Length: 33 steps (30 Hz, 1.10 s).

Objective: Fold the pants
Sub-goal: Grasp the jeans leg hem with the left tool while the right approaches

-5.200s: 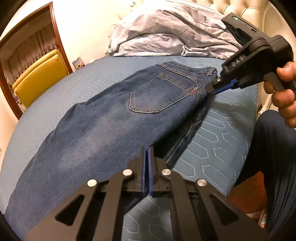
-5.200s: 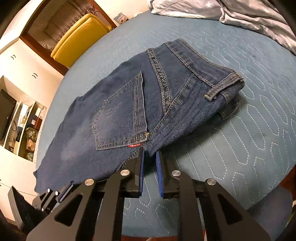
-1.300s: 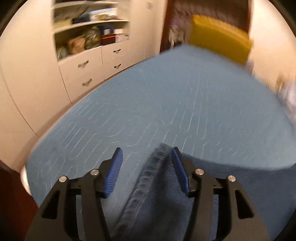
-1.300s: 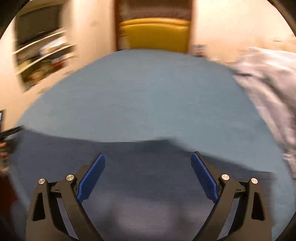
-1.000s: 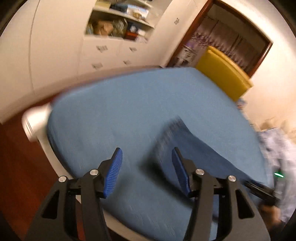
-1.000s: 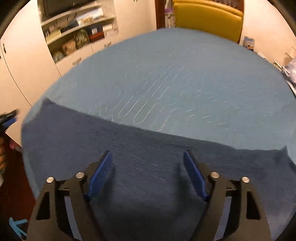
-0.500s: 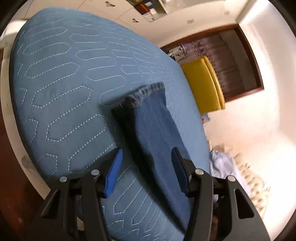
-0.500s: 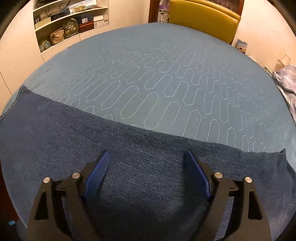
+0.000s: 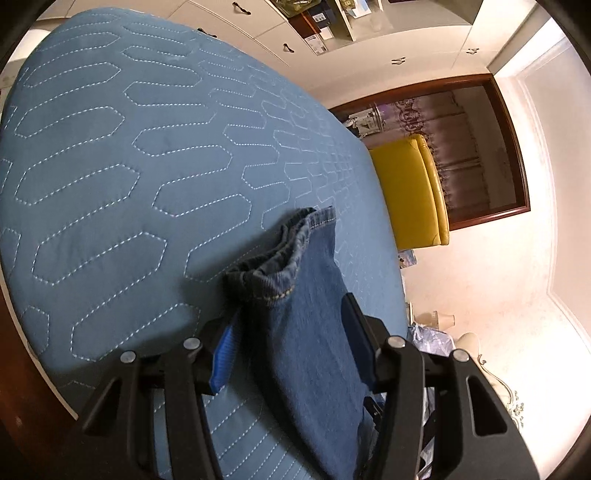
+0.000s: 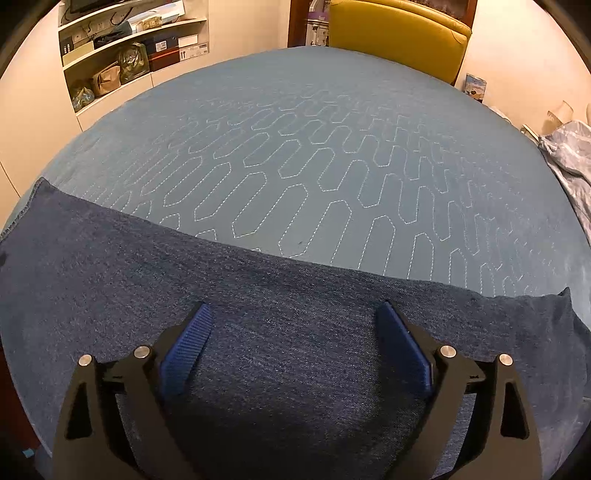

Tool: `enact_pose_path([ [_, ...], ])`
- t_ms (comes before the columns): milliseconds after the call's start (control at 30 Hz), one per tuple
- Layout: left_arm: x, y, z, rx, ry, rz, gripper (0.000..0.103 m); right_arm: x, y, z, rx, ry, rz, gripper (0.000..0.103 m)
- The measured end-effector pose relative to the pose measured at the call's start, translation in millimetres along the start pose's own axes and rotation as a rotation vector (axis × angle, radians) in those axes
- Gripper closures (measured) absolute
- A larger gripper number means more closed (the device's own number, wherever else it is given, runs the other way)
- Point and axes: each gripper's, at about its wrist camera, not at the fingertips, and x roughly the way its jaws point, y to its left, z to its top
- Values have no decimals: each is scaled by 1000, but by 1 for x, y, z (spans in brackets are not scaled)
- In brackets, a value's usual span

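Dark blue jeans lie stretched across the blue quilted bed, the legs stacked flat. In the left wrist view the leg hems sit slightly rumpled near the bed's corner. My left gripper stands half open low over that end, with the denim running between its fingers and the pads not visibly pinching it. My right gripper hovers over the middle of the legs. Its jaws are opening wide, with flat denim below and between them and nothing gripped.
A yellow armchair stands beyond the far side of the bed. White cupboards with open shelves line the wall at the left. A grey duvet is bunched at the right. The bed edge and the floor lie close to the hems.
My left gripper has rolled and sunk closer to the hems, which now lie between its fingers. My right gripper's jaws have spread wider over the legs.
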Motion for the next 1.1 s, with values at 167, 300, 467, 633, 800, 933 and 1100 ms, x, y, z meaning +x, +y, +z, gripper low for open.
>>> enact_pose_path([
  [167,4,2,2,-13,-9,4,60,1,-6,0,7,-3,5,13],
  [300,8,6,2,5,-2,45,81,1,-7,-2,7,-6,4,13],
  [467,6,10,0,25,4,40,89,1,-8,-2,6,-4,1,13],
  [633,6,14,-2,11,3,15,88,-13,1,6,10,14,-12,24],
  [800,6,21,-2,-8,9,-3,88,-23,40,23,-58,-8,42,24],
  [933,6,15,-3,21,8,36,89,0,55,33,-70,36,33,23],
  [1100,1,-13,-8,128,-27,125,92,1,46,36,-38,52,26,17],
])
